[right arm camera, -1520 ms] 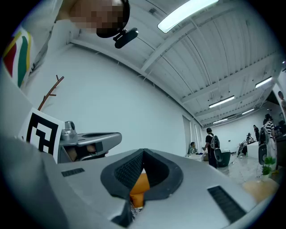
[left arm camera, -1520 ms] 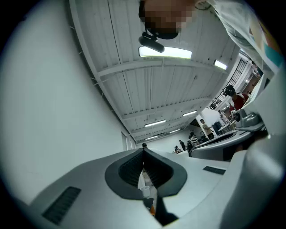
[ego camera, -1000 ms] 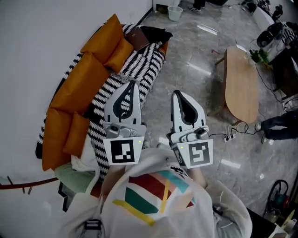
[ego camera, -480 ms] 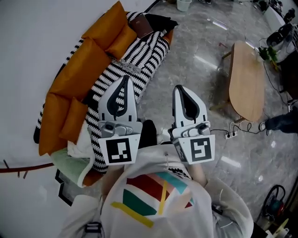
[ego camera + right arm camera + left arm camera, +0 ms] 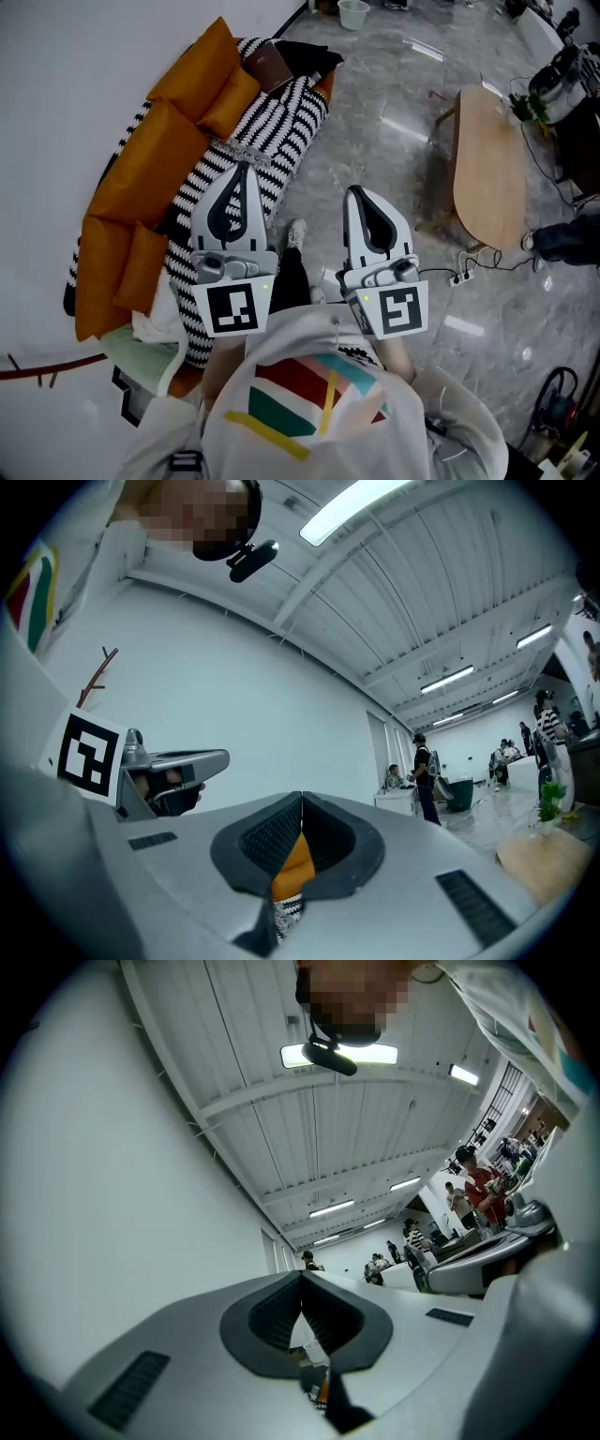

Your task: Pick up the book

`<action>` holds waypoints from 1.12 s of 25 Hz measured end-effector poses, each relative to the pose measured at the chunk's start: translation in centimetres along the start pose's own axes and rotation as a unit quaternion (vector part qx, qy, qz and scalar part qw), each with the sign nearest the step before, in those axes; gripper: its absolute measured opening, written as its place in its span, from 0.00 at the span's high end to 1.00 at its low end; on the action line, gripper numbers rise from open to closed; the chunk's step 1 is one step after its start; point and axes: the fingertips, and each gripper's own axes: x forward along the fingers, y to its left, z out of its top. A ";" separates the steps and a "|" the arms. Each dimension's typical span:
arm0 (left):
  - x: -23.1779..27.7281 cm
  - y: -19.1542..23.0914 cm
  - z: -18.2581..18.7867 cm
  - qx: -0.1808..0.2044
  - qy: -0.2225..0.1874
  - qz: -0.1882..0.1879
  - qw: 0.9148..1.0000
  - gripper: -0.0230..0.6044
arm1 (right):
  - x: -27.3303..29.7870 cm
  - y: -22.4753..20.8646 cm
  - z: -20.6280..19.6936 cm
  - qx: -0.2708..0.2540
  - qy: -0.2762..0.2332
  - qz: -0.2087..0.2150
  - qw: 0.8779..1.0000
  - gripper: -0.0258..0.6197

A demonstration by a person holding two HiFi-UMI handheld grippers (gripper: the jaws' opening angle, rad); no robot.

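At eleven o'clock from the person, the sofa [image 5: 141, 178] runs away lengthwise, and the book [image 5: 266, 66] lies on its far end, towards twelve. Since a second ago a shoe [image 5: 298, 232] has stepped forward into view: an approach, not yet a reach. The left gripper [image 5: 242, 171] and right gripper [image 5: 360, 193] point ahead side by side, jaws together and empty.

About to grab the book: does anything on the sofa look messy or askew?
The book lies askew on a dark cloth at the far end of the sofa. The striped blanket is rumpled across the seat, and loose pale cloths are heaped at the near end. Nothing looks spilled or broken.
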 end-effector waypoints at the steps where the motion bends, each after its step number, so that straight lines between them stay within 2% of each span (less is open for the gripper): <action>1: 0.7 0.2 -0.5 0.000 0.001 -0.002 1.000 0.95 | 0.5 -0.3 -0.3 0.001 0.002 -0.002 1.000 0.94; 7: 5.9 3.0 -5.4 -0.036 0.022 0.000 0.999 0.95 | 5.8 -2.1 -2.5 -0.018 0.026 -0.007 0.999 0.94; 12: 12.6 6.1 -8.4 -0.043 0.007 0.002 0.999 0.95 | 12.9 -5.1 -3.6 -0.019 0.035 -0.014 0.999 0.94; 18: 21.2 10.9 -11.5 -0.065 0.011 0.001 0.998 0.95 | 24.0 -7.1 -2.2 -0.028 0.033 0.001 0.999 0.94; 22: 26.0 13.6 -13.1 -0.066 0.005 -0.005 0.998 0.95 | 29.9 -8.0 -2.0 -0.026 0.032 0.007 0.999 0.94; 28: 32.2 14.4 -16.1 -0.068 0.018 -0.023 0.997 0.95 | 33.3 -11.0 -3.8 -0.020 0.055 -0.015 0.998 0.94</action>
